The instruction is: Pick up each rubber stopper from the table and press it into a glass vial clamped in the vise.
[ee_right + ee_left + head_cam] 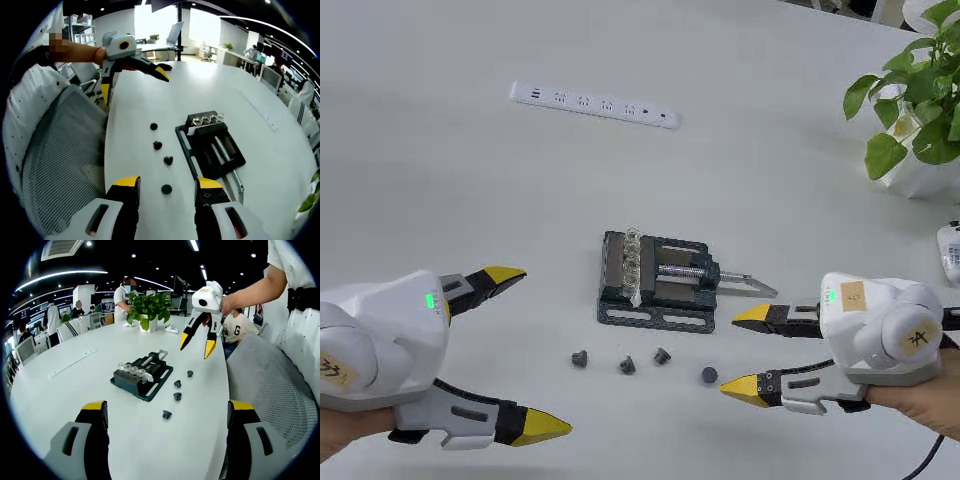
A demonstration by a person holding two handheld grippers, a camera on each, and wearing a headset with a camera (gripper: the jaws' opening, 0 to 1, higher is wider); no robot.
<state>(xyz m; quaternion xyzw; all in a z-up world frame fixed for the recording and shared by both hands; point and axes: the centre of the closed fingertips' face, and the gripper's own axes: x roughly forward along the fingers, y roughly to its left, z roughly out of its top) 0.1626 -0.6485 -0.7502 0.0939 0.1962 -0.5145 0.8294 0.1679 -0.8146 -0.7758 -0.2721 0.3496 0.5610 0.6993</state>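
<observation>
A black vise [655,283] stands mid-table with a row of clear glass vials [633,262] clamped upright in it. Several dark rubber stoppers lie loose in front of it, from the leftmost stopper [579,358] to the rightmost stopper [709,375]. My left gripper [528,350] hovers open left of them, empty. Open and empty too, my right gripper [745,352] is just right of the rightmost stopper. In the left gripper view the vise [142,376] and a near stopper [166,414] lie ahead. In the right gripper view a stopper [166,189] sits between the yellow tips, the vise [212,145] beyond.
A white power strip [595,104] lies at the back of the table. A potted plant [915,110] stands at the far right, with a white object [950,250] at the right edge. A mesh chair [270,385] stands beside the table, and people are in the room behind.
</observation>
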